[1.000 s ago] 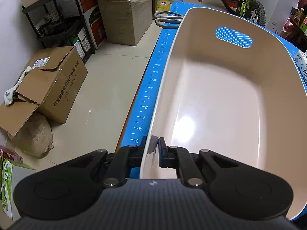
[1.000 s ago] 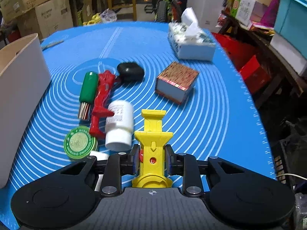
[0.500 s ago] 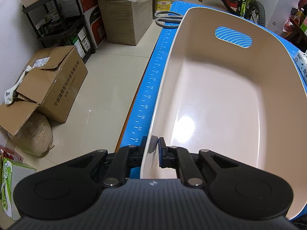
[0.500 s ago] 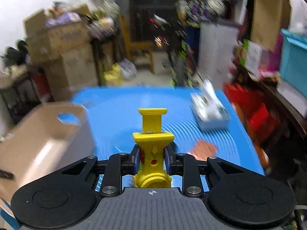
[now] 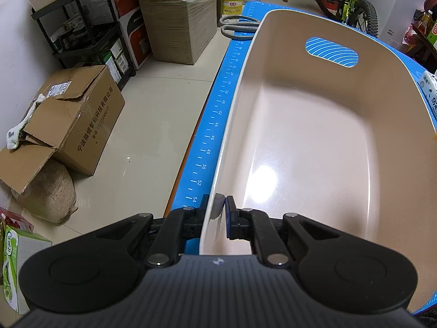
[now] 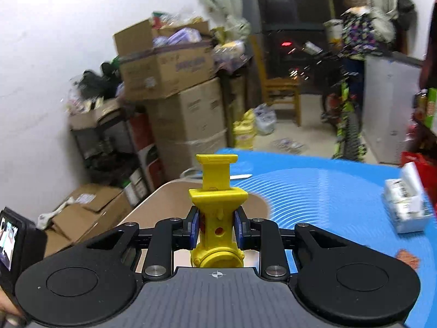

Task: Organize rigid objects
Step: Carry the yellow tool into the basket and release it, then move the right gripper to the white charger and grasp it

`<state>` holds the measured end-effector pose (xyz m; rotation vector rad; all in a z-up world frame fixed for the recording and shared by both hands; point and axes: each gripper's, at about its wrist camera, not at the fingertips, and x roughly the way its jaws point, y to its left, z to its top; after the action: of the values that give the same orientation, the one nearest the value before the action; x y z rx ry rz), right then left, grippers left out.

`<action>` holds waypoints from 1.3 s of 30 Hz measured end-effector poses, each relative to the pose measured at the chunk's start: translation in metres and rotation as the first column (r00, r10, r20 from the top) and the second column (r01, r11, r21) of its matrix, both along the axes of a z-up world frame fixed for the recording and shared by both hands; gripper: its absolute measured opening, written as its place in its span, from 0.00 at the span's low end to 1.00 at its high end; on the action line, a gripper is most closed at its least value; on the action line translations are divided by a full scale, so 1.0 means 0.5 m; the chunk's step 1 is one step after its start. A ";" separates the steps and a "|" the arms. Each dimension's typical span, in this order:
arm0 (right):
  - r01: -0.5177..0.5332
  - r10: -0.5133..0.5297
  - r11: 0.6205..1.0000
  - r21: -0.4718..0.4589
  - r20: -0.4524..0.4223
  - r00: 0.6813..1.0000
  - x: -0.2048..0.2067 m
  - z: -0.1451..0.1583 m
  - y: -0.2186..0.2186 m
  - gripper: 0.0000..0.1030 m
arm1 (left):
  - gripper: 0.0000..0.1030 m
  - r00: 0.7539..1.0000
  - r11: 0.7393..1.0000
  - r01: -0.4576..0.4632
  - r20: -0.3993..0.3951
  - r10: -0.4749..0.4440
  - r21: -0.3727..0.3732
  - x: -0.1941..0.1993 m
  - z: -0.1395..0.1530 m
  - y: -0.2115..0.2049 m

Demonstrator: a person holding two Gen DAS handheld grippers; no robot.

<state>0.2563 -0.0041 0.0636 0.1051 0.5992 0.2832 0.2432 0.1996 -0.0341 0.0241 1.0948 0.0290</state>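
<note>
A beige plastic bin [image 5: 314,136] with a handle slot stands on the blue mat [image 5: 213,125] and holds nothing. My left gripper [image 5: 217,209] is shut on the bin's near left rim. My right gripper [image 6: 217,225] is shut on a yellow plastic toy [image 6: 217,205] and holds it in the air above the near part of the bin [image 6: 169,199]. The other small objects are out of view.
Grey-handled scissors [image 5: 237,24] lie on the mat beyond the bin. A tissue box [image 6: 407,205] sits at the right of the mat. Cardboard boxes [image 5: 71,120], a shelf and a bicycle [image 5: 347,0] stand around the table.
My right gripper has lifted the yellow toy off the mat and swung left, over the bin. My left gripper has stayed clamped on the bin rim.
</note>
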 end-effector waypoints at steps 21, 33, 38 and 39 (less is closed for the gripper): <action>-0.136 0.077 0.980 -0.146 -0.352 0.933 0.051 -0.164 0.125 0.43 | 0.12 1.000 1.000 0.000 -0.001 0.000 0.001 -0.001 -0.003 -0.003; -0.026 0.013 0.997 -0.072 -0.181 0.983 0.018 -0.056 0.033 0.71 | 0.12 1.000 1.000 -0.002 -0.002 0.002 0.000 0.002 -0.003 -0.005; 0.048 -0.058 0.996 -0.073 -0.138 0.989 0.004 -0.033 -0.034 0.77 | 0.12 1.000 1.000 -0.003 -0.002 0.003 -0.001 0.002 -0.003 -0.004; 0.070 -0.080 0.994 -0.083 -0.126 0.989 -0.002 -0.030 -0.050 0.78 | 0.12 1.000 1.000 -0.003 -0.002 0.003 -0.001 0.002 -0.004 -0.004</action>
<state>0.2551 -0.0290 0.0487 0.0702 0.7327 0.1807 0.2441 0.1975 -0.0359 0.0217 1.0968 0.0314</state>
